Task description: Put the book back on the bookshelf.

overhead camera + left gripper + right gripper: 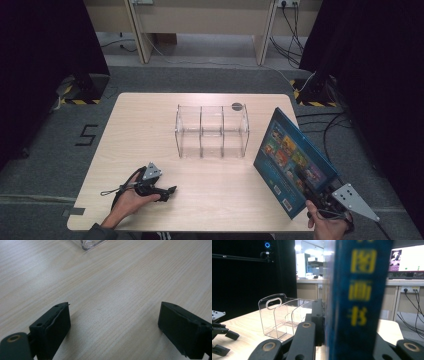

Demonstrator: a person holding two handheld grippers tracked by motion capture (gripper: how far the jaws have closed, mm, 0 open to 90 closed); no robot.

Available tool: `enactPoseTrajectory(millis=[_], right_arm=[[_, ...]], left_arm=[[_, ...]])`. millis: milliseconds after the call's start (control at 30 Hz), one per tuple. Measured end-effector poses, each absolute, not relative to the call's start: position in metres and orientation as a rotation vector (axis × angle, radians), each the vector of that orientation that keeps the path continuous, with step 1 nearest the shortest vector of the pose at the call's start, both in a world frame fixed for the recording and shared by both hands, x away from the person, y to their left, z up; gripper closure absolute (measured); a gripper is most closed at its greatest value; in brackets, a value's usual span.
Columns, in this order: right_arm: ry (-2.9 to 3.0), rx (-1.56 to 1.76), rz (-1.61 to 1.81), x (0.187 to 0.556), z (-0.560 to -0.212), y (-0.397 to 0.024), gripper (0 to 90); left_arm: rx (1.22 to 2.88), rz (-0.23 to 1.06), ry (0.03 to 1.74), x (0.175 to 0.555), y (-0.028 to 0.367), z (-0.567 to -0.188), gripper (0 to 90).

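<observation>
A blue picture book (294, 161) is held up off the table at the right, tilted, with its cover facing left. My right gripper (314, 192) is shut on its lower edge; in the right gripper view the book's blue spine (359, 300) with yellow characters stands between the jaws. A clear plastic organizer (212, 131) with three compartments stands at the table's middle, also seen as the organizer (279, 315) from its handle end. My left gripper (169, 193) rests low over the table at the front left, open, with bare wood between its jaws (113, 325).
The light wooden table (150, 130) has a small dark disc (236, 106) behind the organizer. Black curtains flank both sides. Cables lie on the grey floor at the right, and a bench stands at the back.
</observation>
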State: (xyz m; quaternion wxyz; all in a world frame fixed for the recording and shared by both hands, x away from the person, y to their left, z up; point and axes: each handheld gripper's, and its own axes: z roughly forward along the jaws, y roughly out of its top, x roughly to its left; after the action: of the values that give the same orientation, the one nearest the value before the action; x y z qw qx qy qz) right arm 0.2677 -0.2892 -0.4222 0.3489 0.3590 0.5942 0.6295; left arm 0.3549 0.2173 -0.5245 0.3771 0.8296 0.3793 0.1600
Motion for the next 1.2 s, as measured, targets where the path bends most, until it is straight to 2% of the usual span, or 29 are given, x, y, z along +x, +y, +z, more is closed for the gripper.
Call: enactPoseTrajectory(millis=[700,1200], right_arm=[[1.437,1.106,1.849,0.272,-0.424,-0.296,82.1],[1.495,1.044,1.876,0.277,-0.404,-0.268,82.3]], left_arm=[[2.124,0.409,0.972,0.355,0.216,-0.525,8.8],[2.123,0.407,0.968,0.355,0.218,-0.525,8.9]])
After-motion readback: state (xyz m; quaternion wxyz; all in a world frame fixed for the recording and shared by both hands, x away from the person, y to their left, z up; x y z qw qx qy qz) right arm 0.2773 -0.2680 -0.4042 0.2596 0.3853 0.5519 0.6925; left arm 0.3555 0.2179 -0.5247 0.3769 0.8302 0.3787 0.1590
